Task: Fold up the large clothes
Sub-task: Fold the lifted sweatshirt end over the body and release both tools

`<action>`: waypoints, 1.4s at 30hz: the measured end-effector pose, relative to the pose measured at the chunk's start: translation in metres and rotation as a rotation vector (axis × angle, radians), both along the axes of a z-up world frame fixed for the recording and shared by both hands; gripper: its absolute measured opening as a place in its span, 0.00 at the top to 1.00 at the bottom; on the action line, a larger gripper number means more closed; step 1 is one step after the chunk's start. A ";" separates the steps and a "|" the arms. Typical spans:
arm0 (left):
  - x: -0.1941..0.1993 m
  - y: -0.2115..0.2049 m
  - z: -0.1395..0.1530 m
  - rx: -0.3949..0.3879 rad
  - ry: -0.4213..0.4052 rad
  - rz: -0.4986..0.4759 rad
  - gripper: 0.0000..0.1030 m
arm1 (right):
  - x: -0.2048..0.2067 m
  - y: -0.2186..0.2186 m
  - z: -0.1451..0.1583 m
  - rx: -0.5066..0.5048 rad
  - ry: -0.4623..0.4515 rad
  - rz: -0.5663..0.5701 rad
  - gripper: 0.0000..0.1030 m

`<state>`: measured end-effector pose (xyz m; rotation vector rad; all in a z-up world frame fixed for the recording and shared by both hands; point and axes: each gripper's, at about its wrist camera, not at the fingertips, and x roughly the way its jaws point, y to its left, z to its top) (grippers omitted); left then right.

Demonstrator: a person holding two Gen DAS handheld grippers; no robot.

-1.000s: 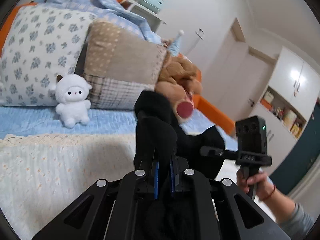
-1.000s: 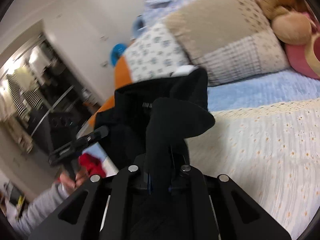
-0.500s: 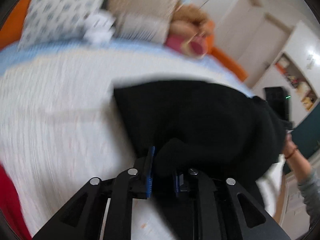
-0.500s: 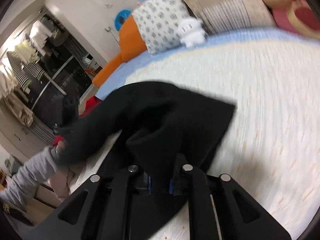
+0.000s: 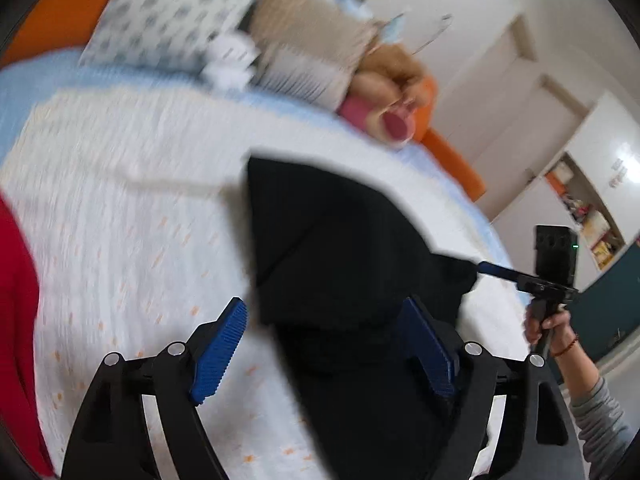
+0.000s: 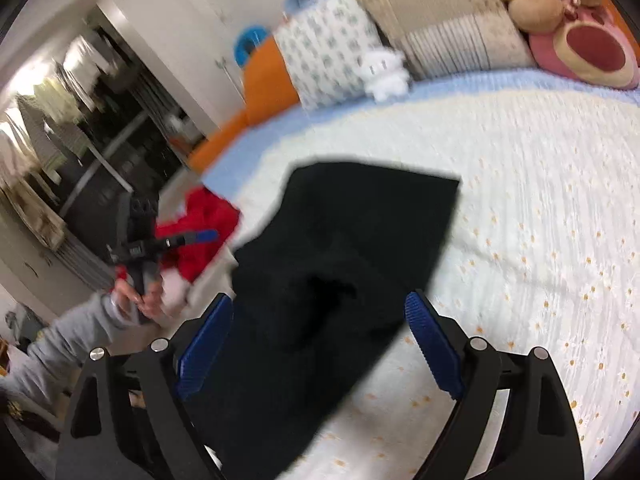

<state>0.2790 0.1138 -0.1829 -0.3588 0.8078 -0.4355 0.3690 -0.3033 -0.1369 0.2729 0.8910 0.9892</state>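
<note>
A black garment (image 5: 340, 248) lies spread on the white flowered bedspread (image 5: 120, 240); it also shows in the right wrist view (image 6: 352, 248). My left gripper (image 5: 324, 332) is open, its blue pads on either side of the garment's near edge. My right gripper (image 6: 320, 328) is open too, its pads astride the garment's near edge. Each gripper shows in the other's view, the right one (image 5: 486, 267) at the garment's right side and the left one (image 6: 208, 234) at its left.
A red garment (image 6: 200, 232) lies at the bed's left edge, also in the left wrist view (image 5: 16, 320). Pillows (image 6: 440, 24), a white plush lamb (image 6: 384, 74) and a brown plush bear (image 6: 560, 8) line the head of the bed. A white cabinet (image 5: 580, 184) stands to the right.
Both grippers held the black garment up, swung it down onto the bedspread and opened. The garment now lies flat, released.
</note>
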 end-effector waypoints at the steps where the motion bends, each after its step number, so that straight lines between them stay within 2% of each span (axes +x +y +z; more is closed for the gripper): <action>1: 0.003 -0.005 0.009 -0.003 -0.021 -0.011 0.20 | 0.001 0.000 0.006 0.050 -0.005 -0.011 0.14; 2: 0.008 -0.012 0.016 0.001 -0.039 -0.013 0.20 | 0.003 0.001 0.009 0.074 -0.010 -0.025 0.15; 3: 0.014 -0.017 0.021 0.007 -0.050 -0.008 0.20 | 0.008 0.005 0.012 0.092 -0.021 -0.052 0.23; 4: 0.021 -0.022 0.024 0.014 -0.061 0.000 0.20 | 0.014 0.010 0.013 0.095 -0.030 -0.073 0.42; 5: 0.032 -0.029 0.027 0.021 -0.069 0.013 0.20 | 0.021 0.015 0.012 0.089 -0.033 -0.097 0.54; 6: 0.046 -0.037 0.030 0.022 -0.074 0.024 0.20 | 0.035 0.024 0.010 0.072 -0.026 -0.130 0.70; 8: 0.077 -0.054 0.032 0.030 -0.068 0.033 0.22 | 0.057 0.035 -0.003 0.048 0.025 -0.200 0.74; 9: 0.097 -0.063 0.027 0.066 -0.035 0.039 0.27 | 0.065 0.040 -0.010 0.036 0.044 -0.222 0.82; 10: 0.115 -0.071 0.021 0.102 0.000 0.045 0.33 | 0.073 0.047 -0.020 0.008 0.055 -0.243 0.83; 12: 0.149 -0.085 0.003 0.180 0.067 0.061 0.40 | 0.080 0.056 -0.035 -0.022 0.063 -0.269 0.83; 14: 0.178 -0.091 -0.016 0.237 0.128 0.096 0.40 | 0.079 0.064 -0.051 -0.069 0.061 -0.265 0.83; 16: 0.198 -0.088 -0.033 0.250 0.157 0.126 0.39 | 0.077 0.075 -0.070 -0.144 0.033 -0.251 0.86; 19: 0.230 -0.075 -0.061 0.237 0.208 0.196 0.38 | 0.078 0.090 -0.096 -0.204 -0.015 -0.241 0.94; 21: 0.240 -0.070 -0.075 0.218 0.207 0.220 0.38 | 0.072 0.100 -0.099 -0.238 -0.083 -0.244 0.94; 23: 0.243 -0.076 -0.079 0.250 0.181 0.224 0.38 | 0.070 0.110 -0.096 -0.287 -0.122 -0.241 0.93; 25: 0.241 -0.079 -0.075 0.270 0.181 0.227 0.38 | 0.072 0.109 -0.095 -0.284 -0.113 -0.238 0.93; 28: 0.218 -0.076 -0.060 0.225 0.181 0.240 0.38 | 0.072 0.103 -0.089 -0.260 -0.084 -0.245 0.90; 29: 0.204 -0.074 -0.054 0.202 0.178 0.233 0.37 | 0.068 0.098 -0.085 -0.254 -0.077 -0.251 0.89; 30: 0.192 -0.073 -0.049 0.190 0.180 0.219 0.33 | 0.062 0.093 -0.081 -0.245 -0.069 -0.259 0.83; 31: 0.177 -0.073 -0.046 0.184 0.183 0.195 0.29 | 0.053 0.085 -0.075 -0.228 -0.061 -0.271 0.69; 33: 0.139 -0.074 -0.039 0.219 0.193 0.145 0.26 | 0.030 0.071 -0.063 -0.224 -0.049 -0.276 0.46; 36: 0.071 -0.070 -0.036 0.230 0.228 0.076 0.23 | -0.009 0.055 -0.048 -0.246 -0.067 -0.245 0.45; 37: 0.052 -0.068 -0.036 0.224 0.246 0.066 0.20 | -0.029 0.046 -0.044 -0.249 -0.055 -0.223 0.43; 40: -0.014 -0.058 -0.047 0.167 0.333 0.023 0.20 | -0.079 0.021 -0.038 -0.218 0.040 -0.170 0.34; 42: -0.055 -0.053 -0.060 0.136 0.414 0.002 0.20 | -0.105 0.010 -0.039 -0.185 0.118 -0.137 0.32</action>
